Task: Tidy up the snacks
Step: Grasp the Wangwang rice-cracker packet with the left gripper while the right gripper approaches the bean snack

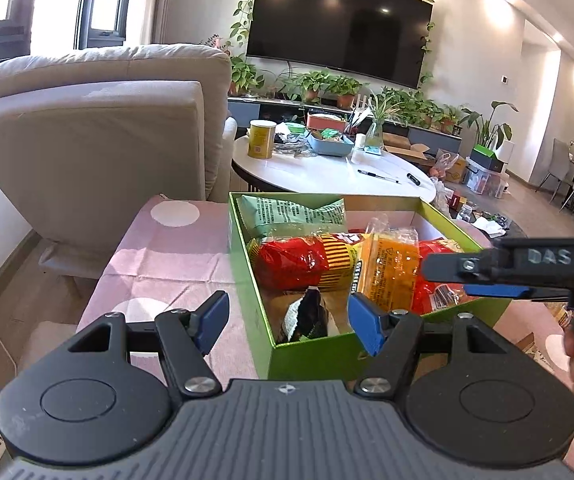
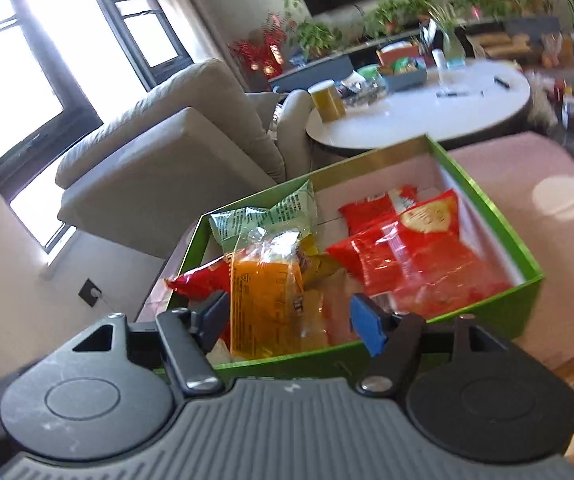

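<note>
Sitting on a pink cloth (image 1: 159, 256), the green box (image 1: 311, 356) holds the snacks: a pale green packet (image 1: 291, 214) at its far left corner, a red packet (image 1: 287, 262) nearer, and an orange packet (image 2: 269, 304) standing near the middle. The left gripper (image 1: 287, 322) hangs over the box's near corner, jaws spread with nothing between them. The right gripper (image 2: 287, 322) hovers at the box's near wall, jaws parted around the orange packet without pinching it.

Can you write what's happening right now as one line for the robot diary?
left tongs: open, empty | right tongs: open, orange snack packet between pads | green box: holds red and green snack bags
</note>
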